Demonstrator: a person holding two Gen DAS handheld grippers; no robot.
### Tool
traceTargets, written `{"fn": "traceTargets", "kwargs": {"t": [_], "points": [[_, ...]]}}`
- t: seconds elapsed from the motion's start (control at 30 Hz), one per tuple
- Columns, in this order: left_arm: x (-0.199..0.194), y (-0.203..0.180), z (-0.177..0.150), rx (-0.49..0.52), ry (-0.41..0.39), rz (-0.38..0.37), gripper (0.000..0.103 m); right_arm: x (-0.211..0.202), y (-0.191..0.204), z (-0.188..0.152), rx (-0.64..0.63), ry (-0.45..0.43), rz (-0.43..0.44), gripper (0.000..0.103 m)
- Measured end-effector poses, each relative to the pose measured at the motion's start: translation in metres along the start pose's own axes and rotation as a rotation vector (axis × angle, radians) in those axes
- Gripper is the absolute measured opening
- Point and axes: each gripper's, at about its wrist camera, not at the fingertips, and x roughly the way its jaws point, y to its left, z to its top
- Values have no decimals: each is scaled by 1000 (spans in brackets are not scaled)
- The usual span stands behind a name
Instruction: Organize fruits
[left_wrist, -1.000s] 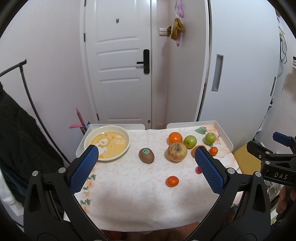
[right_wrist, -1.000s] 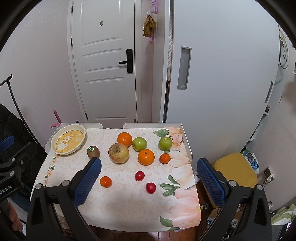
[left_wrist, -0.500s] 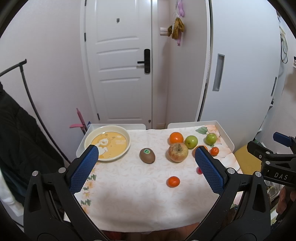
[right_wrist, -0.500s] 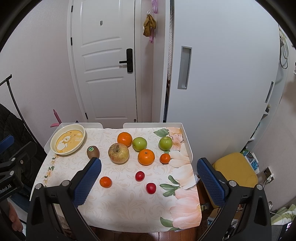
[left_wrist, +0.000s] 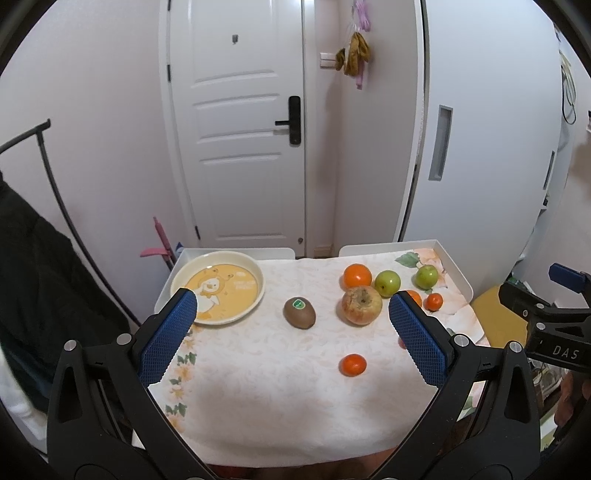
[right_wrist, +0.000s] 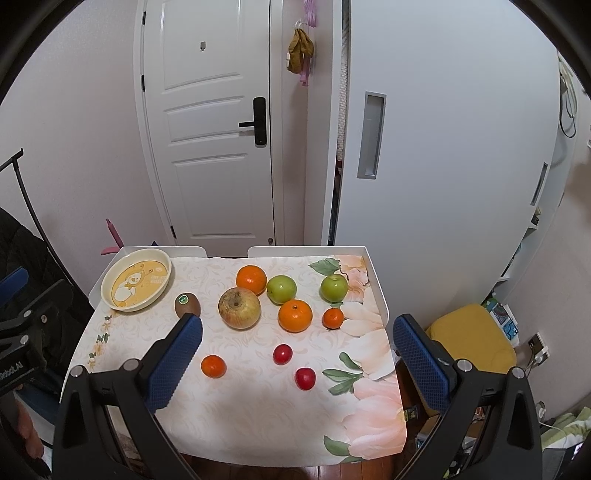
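A yellow plate (left_wrist: 218, 288) (right_wrist: 136, 284) with a duck print sits empty at the table's far left. A kiwi (left_wrist: 299, 312) (right_wrist: 187, 304), a large yellowish apple (left_wrist: 361, 305) (right_wrist: 239, 308), two oranges (right_wrist: 251, 279) (right_wrist: 295, 315), two green apples (right_wrist: 281, 290) (right_wrist: 334, 288), small tangerines (right_wrist: 213, 366) (right_wrist: 333, 318) and two red fruits (right_wrist: 283, 354) (right_wrist: 305, 378) lie on the cloth. My left gripper (left_wrist: 291, 336) and right gripper (right_wrist: 295, 354) are both open and empty, held above the table's near edge.
The table (right_wrist: 369, 413) has a floral cloth and raised white rims. A yellow stool (right_wrist: 469, 339) stands to its right. A dark coat on a rack (left_wrist: 33, 273) hangs at the left. A white door (left_wrist: 240, 147) is behind.
Both views have barely shifted; the left gripper drifted very slightly. No fruit has moved.
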Motion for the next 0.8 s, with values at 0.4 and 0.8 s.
{"fn": "traceTargets", "kwargs": {"t": [0.4, 0.8], "points": [[71, -13, -29, 82, 120, -76, 103, 45, -14, -23, -54, 86, -24, 103], [145, -53, -106, 198, 272, -123, 103, 128, -33, -90, -193, 227, 80, 103]]}}
